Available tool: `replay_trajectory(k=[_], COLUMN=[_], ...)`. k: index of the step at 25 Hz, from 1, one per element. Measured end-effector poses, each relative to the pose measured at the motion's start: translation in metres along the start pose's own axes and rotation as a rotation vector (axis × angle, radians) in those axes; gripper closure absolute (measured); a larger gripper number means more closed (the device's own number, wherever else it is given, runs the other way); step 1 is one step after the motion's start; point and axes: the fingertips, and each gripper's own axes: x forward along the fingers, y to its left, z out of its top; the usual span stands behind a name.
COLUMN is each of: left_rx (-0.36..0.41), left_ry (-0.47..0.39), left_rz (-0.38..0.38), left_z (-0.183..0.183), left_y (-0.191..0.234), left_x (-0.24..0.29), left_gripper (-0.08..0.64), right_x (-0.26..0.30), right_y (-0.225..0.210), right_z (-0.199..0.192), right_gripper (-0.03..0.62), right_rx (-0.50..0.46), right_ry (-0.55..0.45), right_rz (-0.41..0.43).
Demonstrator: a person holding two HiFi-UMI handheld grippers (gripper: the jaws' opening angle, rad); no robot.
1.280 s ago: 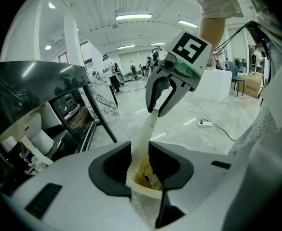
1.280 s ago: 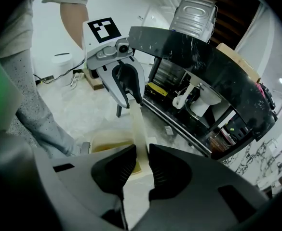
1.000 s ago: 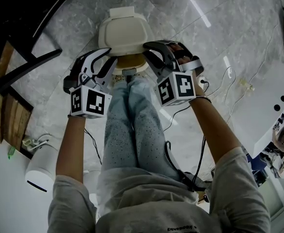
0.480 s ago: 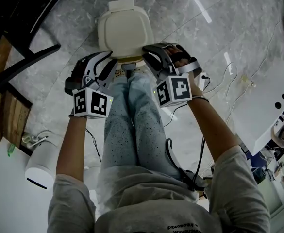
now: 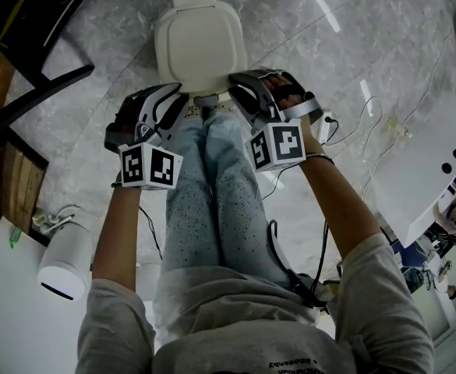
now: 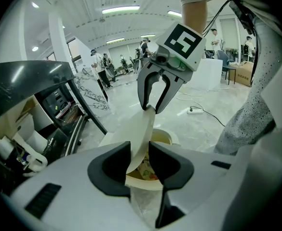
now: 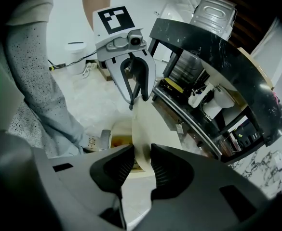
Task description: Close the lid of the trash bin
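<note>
trash bin on pale veined floor, perhaps stone, beside dark table.

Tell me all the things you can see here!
lid: one, cream, half-raised over the bin, held at both sides
trash bin: one, cream, on the floor
floor: grey marble look
table: one, black, beside the bin
power strip: one, white, on the floor
cylinder-shaped device: one, white, lower left in the head view
legs: two, blue jeans, in front of the bin
left gripper: grey and black, shut on the lid
right gripper: grey and black, shut on the lid
</note>
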Motion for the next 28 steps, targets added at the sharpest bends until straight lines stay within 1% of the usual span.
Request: replay_trajectory(k=[4, 15, 19, 23, 28], left_rx=[0.000, -0.010, -0.004, -0.007, -0.003], left_ry=[0.005, 0.027, 0.039, 0.047, 0.054], left_rz=[-0.003, -0.017, -0.021, -0.019, -0.012], left_z=[-0.006, -0.024, -0.031, -0.037, -0.043], left_y=[-0.006, -0.028, -0.033, -0.039, -0.042], left_x=[0.003, 0.016, 0.023, 0.029, 0.037], left_gripper=[0.443, 0.443, 0.443, 0.445, 0.445], right_x=[0.005, 0.020, 0.026, 0.034, 0.043], right_y=[0.006, 0.034, 0.041, 0.047, 0.050], right_z=[-0.002, -0.016, -0.019, -0.024, -0.029], right_gripper=[0.469, 0.462, 0.462, 0.462, 0.462], right_rx=[-0.015, -0.019, -0.001, -0.030, -0.040], right_ry=[0.007, 0.023, 0.022, 0.032, 0.043], right_rz=[0.011, 0.038, 0.054, 0.038, 0.021])
